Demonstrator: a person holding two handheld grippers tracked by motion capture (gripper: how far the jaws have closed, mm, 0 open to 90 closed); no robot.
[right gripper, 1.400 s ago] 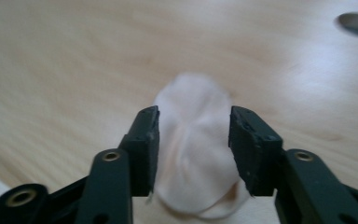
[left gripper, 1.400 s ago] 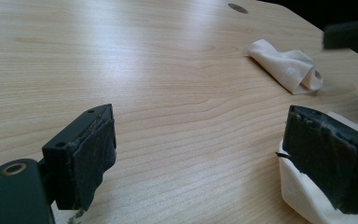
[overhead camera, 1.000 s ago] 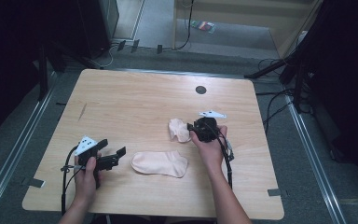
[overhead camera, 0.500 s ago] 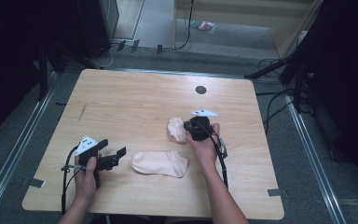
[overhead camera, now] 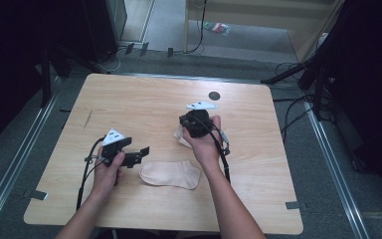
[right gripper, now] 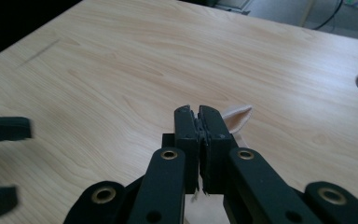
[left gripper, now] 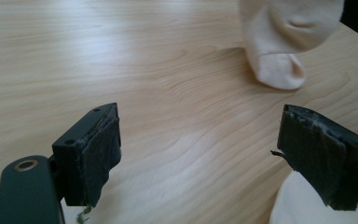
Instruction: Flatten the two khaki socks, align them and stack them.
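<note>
my right gripper (right gripper: 200,122) has its jaws pressed together on a thin edge of the crumpled sock (overhead camera: 180,135) at the centre of the high view; they have just been closing on it. cloth peeks out behind the tips, the rest hangs under my hand. i judge it light, soft and floppy, so an edge pinch should do. my left gripper (left gripper: 205,154) is spread wide, holding nothing, just left of the flat sock (overhead camera: 171,174) at lower centre of the table (overhead camera: 144,99).
</note>
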